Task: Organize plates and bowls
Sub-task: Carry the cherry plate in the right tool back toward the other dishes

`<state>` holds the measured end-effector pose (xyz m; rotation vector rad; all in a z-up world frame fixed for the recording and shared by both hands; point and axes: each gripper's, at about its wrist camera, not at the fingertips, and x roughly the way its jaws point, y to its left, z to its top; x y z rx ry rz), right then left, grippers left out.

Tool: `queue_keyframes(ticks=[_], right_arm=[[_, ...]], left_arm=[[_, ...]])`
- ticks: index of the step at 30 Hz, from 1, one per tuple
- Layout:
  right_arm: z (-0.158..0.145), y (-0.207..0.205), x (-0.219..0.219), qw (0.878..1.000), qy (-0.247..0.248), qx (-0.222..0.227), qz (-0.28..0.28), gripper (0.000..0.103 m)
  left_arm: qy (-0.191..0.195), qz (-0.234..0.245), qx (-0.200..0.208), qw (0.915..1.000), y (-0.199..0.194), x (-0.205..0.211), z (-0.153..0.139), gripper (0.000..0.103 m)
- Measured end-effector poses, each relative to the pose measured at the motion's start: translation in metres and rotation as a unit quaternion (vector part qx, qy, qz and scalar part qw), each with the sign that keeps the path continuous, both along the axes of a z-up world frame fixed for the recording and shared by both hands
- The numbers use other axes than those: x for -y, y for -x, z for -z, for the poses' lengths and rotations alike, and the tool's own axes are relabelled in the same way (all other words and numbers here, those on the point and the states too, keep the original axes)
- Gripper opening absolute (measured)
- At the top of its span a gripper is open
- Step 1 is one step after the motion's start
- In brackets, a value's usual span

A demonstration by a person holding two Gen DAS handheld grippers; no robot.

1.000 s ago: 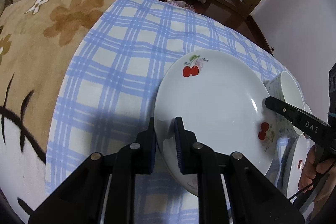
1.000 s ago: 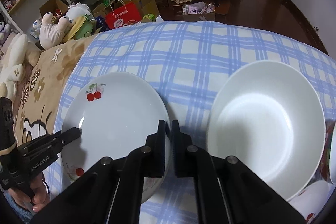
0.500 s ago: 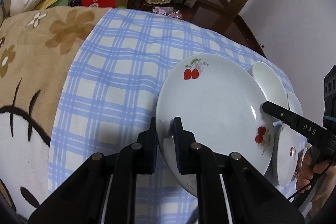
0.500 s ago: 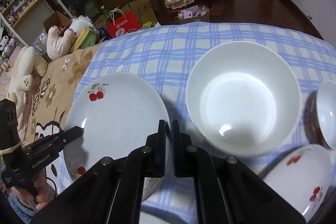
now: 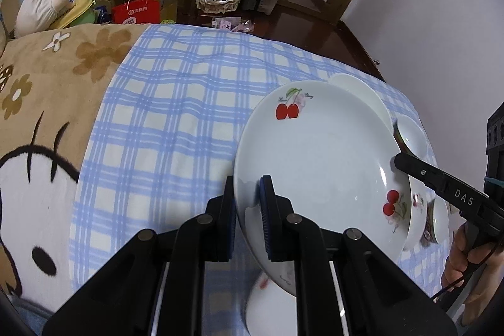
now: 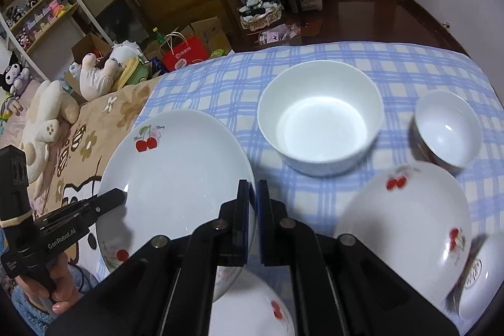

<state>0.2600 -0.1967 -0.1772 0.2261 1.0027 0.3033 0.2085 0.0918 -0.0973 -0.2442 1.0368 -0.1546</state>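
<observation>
Both claws grip one large cherry-print plate (image 5: 318,159) from opposite sides and hold it clear of the blue checked cloth (image 5: 176,122) on the bed. The left claw (image 5: 249,210) is clenched on the plate's near-left rim, with one pad under the rim and one on top. The right claw (image 6: 253,210) pinches the opposite rim, its jaws nearly together on the thin edge. In the right wrist view a plain white bowl (image 6: 319,125) sits just beyond the plate, a smaller bowl (image 6: 447,128) stands to its right, and another cherry-print plate (image 6: 406,219) lies near the right claw. A further cherry dish (image 6: 252,310) shows low under the claws, blurred. The risk, as I judge it, is the smooth glazed rim slipping from such narrow pinches if the two hands drift apart or tilt unevenly. The carried plate could also clip the white bowl's rim or land hard on the dishes below.
</observation>
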Motion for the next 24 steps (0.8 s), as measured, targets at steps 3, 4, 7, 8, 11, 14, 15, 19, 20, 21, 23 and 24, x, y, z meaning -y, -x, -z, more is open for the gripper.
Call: queue_keyframes(ticks=[3,4,7,8,11,14,15,19,20,21,23,24], right_arm=[[-0.003,0.016,0.009,1.000,-0.005,0.001,0.005,0.006],[-0.003,0.022,0.012,1.000,-0.010,-0.002,0.008,0.006],[-0.007,0.039,0.019,1.000,-0.015,0.002,0.015,0.006],[-0.009,0.043,0.021,1.000,-0.014,0.003,0.015,0.006],[-0.013,0.057,0.022,1.000,-0.007,0.008,0.014,0.006],[-0.015,0.069,0.026,1.000,-0.007,0.011,0.020,0.006],[-0.015,0.073,0.027,1.000,-0.009,0.011,0.022,0.006],[-0.013,0.087,0.029,1.000,-0.005,0.011,0.024,0.006],[-0.012,0.090,0.030,1.000,-0.006,0.009,0.025,0.006],[-0.011,0.094,0.030,1.000,-0.005,0.009,0.025,0.006],[-0.009,0.100,0.032,1.000,-0.008,0.009,0.026,0.006],[-0.007,0.102,0.032,1.000,-0.009,0.007,0.027,0.006]], left_arm=[[-0.009,0.008,0.008,0.9999,0.014,0.007,-0.006,0.014],[-0.014,0.011,0.012,0.9998,0.020,0.011,-0.009,0.014],[-0.014,0.018,0.013,0.9997,0.034,0.016,-0.014,0.014],[-0.013,0.019,0.012,0.9997,0.037,0.017,-0.014,0.014],[-0.014,0.021,0.015,0.9996,0.049,0.021,-0.017,0.014],[-0.015,0.024,0.014,0.9995,0.059,0.025,-0.020,0.014],[-0.016,0.026,0.014,0.9994,0.062,0.026,-0.021,0.014],[-0.024,0.032,0.012,0.9991,0.073,0.031,-0.020,0.015],[-0.023,0.034,0.009,0.9991,0.076,0.032,-0.019,0.015],[-0.024,0.036,0.007,0.9990,0.078,0.032,-0.018,0.015],[-0.027,0.036,0.006,0.9990,0.082,0.033,-0.017,0.015],[-0.030,0.036,0.007,0.9989,0.084,0.034,-0.017,0.015]])
